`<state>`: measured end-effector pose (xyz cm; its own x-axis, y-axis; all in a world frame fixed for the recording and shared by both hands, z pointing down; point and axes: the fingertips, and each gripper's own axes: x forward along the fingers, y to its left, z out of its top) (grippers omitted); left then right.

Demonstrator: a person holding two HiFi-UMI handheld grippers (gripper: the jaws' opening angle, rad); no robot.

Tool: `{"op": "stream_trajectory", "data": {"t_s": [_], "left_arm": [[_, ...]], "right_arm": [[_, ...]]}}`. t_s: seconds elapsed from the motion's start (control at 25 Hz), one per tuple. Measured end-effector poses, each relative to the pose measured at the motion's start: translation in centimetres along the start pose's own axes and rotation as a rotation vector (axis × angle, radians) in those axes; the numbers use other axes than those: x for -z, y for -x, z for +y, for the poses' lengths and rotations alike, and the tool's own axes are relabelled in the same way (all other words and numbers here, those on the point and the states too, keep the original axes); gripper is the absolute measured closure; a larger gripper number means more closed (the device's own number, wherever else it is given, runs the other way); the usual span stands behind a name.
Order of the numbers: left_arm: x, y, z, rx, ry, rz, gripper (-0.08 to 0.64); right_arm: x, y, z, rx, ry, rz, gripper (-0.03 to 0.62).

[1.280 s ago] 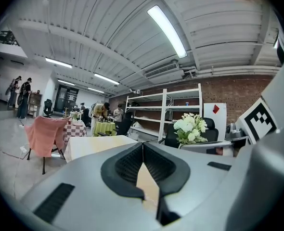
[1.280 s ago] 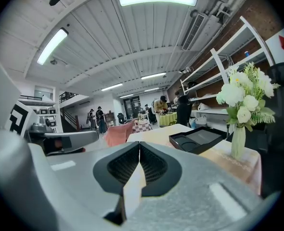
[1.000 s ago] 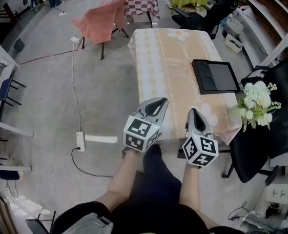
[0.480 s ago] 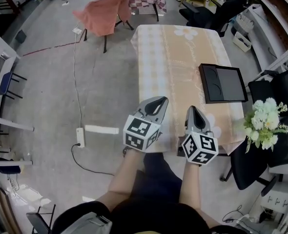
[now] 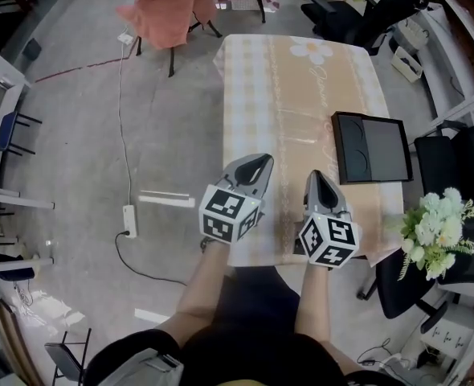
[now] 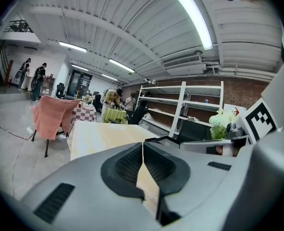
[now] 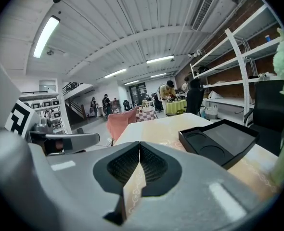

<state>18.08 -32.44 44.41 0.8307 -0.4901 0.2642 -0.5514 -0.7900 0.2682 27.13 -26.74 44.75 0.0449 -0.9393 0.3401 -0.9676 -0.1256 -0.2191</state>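
Note:
I hold both grippers side by side above the near end of a long table (image 5: 285, 95) covered in a peach patterned cloth. The left gripper (image 5: 261, 159) is shut, its tips meeting with nothing between them; in the left gripper view (image 6: 143, 144) it points along the table. The right gripper (image 5: 313, 175) is shut and empty too; in the right gripper view (image 7: 140, 143) it faces a black tray (image 7: 219, 141). That tray (image 5: 371, 147) lies on the table's right side, ahead and right of the right gripper.
A vase of white flowers (image 5: 438, 232) stands at the table's near right corner, with black office chairs (image 5: 454, 159) beside it. A chair draped in pink cloth (image 5: 169, 10) stands at the far left. A power strip (image 5: 128, 219) and cable lie on the floor.
I have moved closer to the table: its near edge now lies under the grippers, and the tray and flowers have slid nearer and to the right. Both grippers stay shut.

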Motion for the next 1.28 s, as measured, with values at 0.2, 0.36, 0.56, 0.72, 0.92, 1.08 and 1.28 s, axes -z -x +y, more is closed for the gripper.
{"op": "stream_trajectory", "data": {"t_s": [0.2,0.36,0.56,0.72,0.92,1.08,1.28], "left_arm": [[0.0,-2.2,1.2,-0.011,0.010,0.017,0.545],[-0.1,-4.0,2.4,-0.027,0.026,0.025,0.545],[-0.1,-6.0,3.8,-0.043,0.035,0.037,0.545],[0.4,-7.1,5.4,-0.068,0.048,0.059,0.545],[0.5,-7.6,7.2,-0.104,0.067,0.070,0.545],[0.9,-7.4,8.9,-0.141,0.082,0.080,0.545],[1.6,-6.8,10.8,-0.180,0.111,0.086,0.545]], "right_arm": [[-0.2,-2.4,-1.3,-0.002,-0.010,0.019,0.588],[-0.3,-4.1,-2.3,-0.002,0.009,0.043,0.588],[0.2,-6.3,-3.3,-0.008,0.093,0.102,0.586],[1.2,-8.2,-3.5,-0.053,0.144,0.177,0.586],[2.2,-10.1,-3.4,-0.107,0.260,0.276,0.586],[3.1,-11.4,-2.6,-0.188,0.366,0.355,0.584],[4.8,-12.6,-1.4,-0.280,0.522,0.471,0.523]]}}
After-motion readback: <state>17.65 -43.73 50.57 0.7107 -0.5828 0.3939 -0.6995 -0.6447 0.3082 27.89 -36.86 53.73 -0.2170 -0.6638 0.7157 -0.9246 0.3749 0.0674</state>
